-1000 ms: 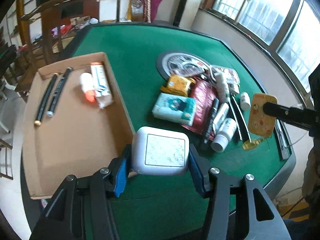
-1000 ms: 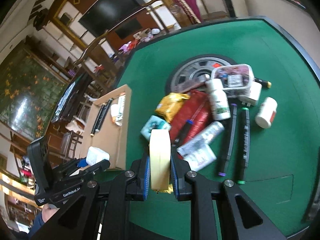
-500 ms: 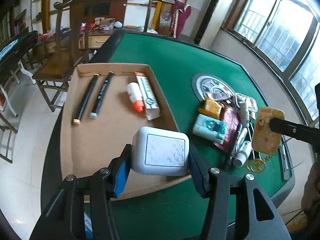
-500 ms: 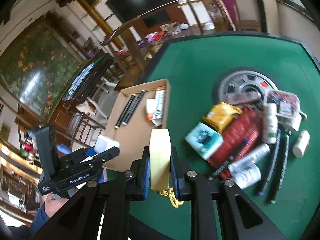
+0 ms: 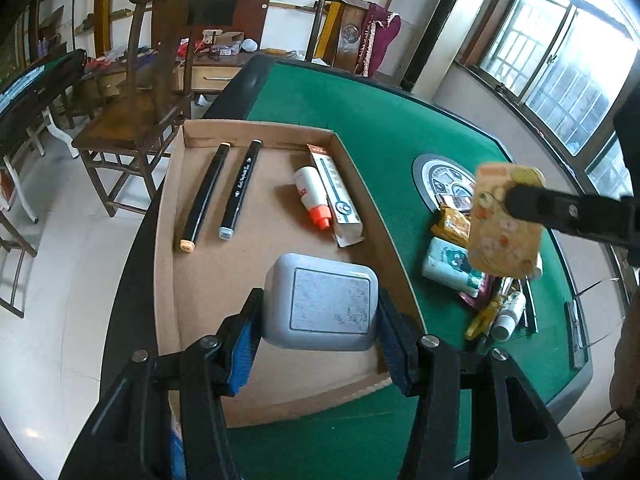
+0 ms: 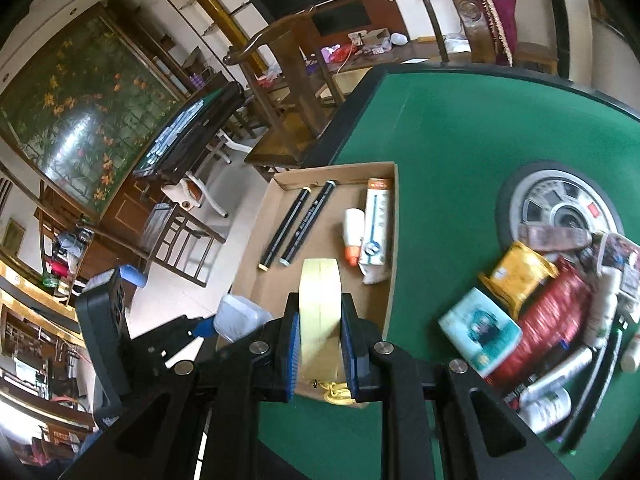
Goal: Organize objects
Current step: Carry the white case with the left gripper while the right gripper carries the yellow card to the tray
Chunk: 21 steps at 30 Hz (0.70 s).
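**Both hand-held grippers carry loads over the cardboard tray**

The left hand-held gripper (image 5: pixel 320 322) is clamped on a white rounded-square container (image 5: pixel 320 300), its blue pads pressing both sides. The container hangs above the near half of a shallow cardboard tray (image 5: pixel 168 248), which sits at the left edge of the green surface (image 5: pixel 380 120).

The right hand-held gripper (image 6: pixel 320 340) is closed tight on a flat yellowish case (image 6: pixel 320 312), held edge-on between its blue pads; a yellow keyring (image 6: pixel 334 392) dangles beneath it. In the left wrist view the same case shows its patterned broad face, hanging above the surface just right of the tray's right wall. In the right wrist view it sits over the tray's near end.

Inside the tray, two black markers (image 5: pixel 224 192) lie side by side near the far left corner, both running toward the far wall. To their right, a small white bottle with an orange cap (image 5: pixel 312 196) lies just beside a long toothpaste-style box (image 5: pixel 336 196), close to the right wall.

Near the surface's right edge lies a loose pile: a yellow packet (image 6: pixel 516 276), a teal tissue pack (image 6: pixel 480 330), a red pouch (image 6: pixel 548 324), white bottles and dark pens. A round grey disc (image 6: pixel 560 204) is set into the middle of the surface, partly under the pile. Wooden chairs (image 5: pixel 140 92) stand beyond the tray.
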Tool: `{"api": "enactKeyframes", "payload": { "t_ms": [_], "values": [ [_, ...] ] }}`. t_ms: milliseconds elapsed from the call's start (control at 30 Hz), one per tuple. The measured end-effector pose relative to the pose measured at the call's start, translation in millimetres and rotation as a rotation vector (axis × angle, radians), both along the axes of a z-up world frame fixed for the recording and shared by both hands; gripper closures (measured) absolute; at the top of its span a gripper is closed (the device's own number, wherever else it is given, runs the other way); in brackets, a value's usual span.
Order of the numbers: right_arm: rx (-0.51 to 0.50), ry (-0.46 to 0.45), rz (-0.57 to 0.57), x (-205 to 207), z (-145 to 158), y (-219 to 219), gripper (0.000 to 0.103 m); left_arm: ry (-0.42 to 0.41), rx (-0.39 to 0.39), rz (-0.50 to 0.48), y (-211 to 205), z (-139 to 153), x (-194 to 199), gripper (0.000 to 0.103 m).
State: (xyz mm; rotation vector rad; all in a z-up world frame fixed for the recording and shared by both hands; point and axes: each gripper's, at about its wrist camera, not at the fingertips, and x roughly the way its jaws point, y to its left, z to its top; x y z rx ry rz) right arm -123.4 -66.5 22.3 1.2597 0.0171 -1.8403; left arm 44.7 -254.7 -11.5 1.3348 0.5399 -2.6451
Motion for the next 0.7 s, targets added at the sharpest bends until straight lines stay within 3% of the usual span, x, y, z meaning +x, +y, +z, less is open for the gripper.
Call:
{"api": "enactKeyframes", "payload": {
  "t_ms": [367,700],
  "values": [
    [0.015,-0.047,-0.007,-35.1,-23.1,-68.2,0.083,-0.028,-0.003,-0.040,-23.2,-13.6,-27.9,0.050],
    [0.044,-0.073,-0.049,-70.0,-44.6,-104.0,0.083,-0.038,-0.003,-0.039,-33.6,-27.1,-58.2,0.050]
  ]
}}
